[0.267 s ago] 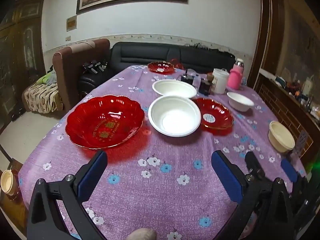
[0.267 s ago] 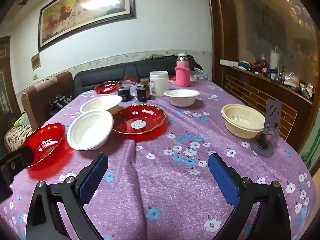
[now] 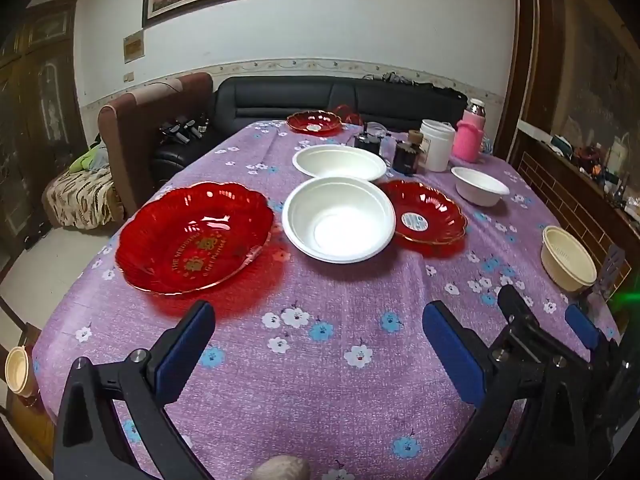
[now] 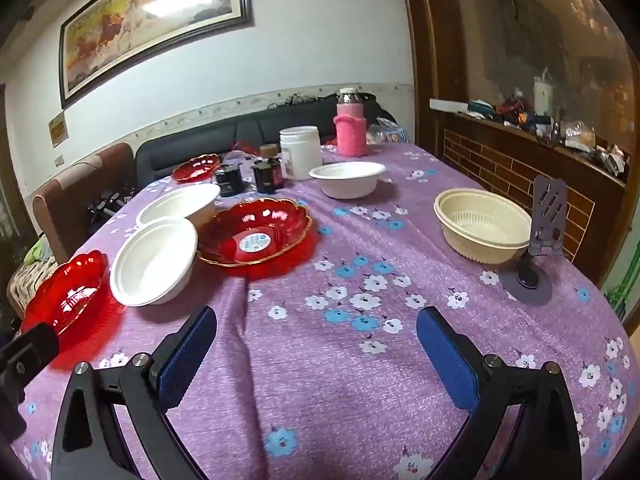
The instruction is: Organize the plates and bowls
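A large red scalloped plate [image 3: 194, 238] lies at the table's left, just beyond my open left gripper [image 3: 318, 320]. Right of it sits a white bowl [image 3: 338, 220], a second white bowl [image 3: 339, 162] behind it, and a smaller red plate [image 3: 424, 216] with a sticker. A third red plate [image 3: 314, 121] rests at the far end. A small white bowl [image 3: 479, 185] and a cream bowl [image 3: 566, 258] sit on the right. My right gripper [image 4: 316, 326] stands open over bare cloth, short of the sticker plate [image 4: 256, 232], the cream bowl [image 4: 482, 224] to its right. Nothing is between either pair of fingers.
A purple flowered cloth [image 3: 320, 360] covers the table. Dark jars [image 3: 406, 154], a white canister [image 3: 438, 144] and a pink flask [image 3: 470, 136] crowd the far end. A grey phone stand [image 4: 538, 240] stands beside the cream bowl. A brown chair [image 3: 136, 132] and black sofa [image 3: 340, 96] lie beyond.
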`<state>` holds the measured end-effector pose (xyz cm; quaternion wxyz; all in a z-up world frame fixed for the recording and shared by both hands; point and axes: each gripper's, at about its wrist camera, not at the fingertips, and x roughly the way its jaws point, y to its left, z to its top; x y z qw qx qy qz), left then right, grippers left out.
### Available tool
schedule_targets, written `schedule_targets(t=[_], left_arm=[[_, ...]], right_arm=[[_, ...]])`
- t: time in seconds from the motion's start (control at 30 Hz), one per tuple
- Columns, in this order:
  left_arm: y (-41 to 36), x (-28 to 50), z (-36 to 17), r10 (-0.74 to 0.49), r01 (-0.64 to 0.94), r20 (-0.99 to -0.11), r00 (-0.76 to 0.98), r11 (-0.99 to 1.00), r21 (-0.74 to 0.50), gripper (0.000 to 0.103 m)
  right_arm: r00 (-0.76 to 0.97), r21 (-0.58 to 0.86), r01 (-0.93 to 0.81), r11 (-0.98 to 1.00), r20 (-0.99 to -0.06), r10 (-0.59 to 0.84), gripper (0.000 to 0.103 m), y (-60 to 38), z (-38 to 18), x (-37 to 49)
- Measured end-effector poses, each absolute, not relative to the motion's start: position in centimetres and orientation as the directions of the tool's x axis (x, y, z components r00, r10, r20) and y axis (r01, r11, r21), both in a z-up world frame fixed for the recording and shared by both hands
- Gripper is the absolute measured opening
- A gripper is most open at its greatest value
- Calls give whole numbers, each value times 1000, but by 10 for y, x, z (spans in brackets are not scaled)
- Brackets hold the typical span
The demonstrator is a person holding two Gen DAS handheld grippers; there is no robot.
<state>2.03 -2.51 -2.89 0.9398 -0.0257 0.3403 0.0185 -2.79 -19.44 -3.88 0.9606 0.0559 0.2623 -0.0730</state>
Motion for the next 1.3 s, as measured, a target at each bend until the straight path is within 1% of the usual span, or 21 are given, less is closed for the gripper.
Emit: schedule_targets(t=[0.17, 0.23, 0.4, 0.67, 1.0, 1.3], left_arm=[[-36, 27, -39, 24, -40, -653, 757, 999, -10, 103], [-42, 29, -33, 30, -38, -657, 754, 999, 2, 103], [-48, 31, -36, 28, -28, -664, 747, 1000, 10, 103], [-57, 36, -42, 18, -10, -680, 733, 1000, 15, 103], [-63, 43, -48, 10, 2, -694, 720, 1000, 16, 103], [-65, 54, -55, 10, 3, -710, 704, 1000, 17, 103]], right_arm=[[851, 95, 165, 982, -517, -93, 101, -216, -60, -41], [829, 119, 168, 979, -555, -75, 101, -233, -73, -16], [820, 131, 169, 977, -569, -65, 101, -242, -86, -9], [790, 177, 221, 959, -610, -69, 101, -250, -77, 10], [774, 196, 224, 955, -632, -52, 101, -251, -81, 16], [740, 203, 227, 952, -672, -34, 101, -252, -84, 26]])
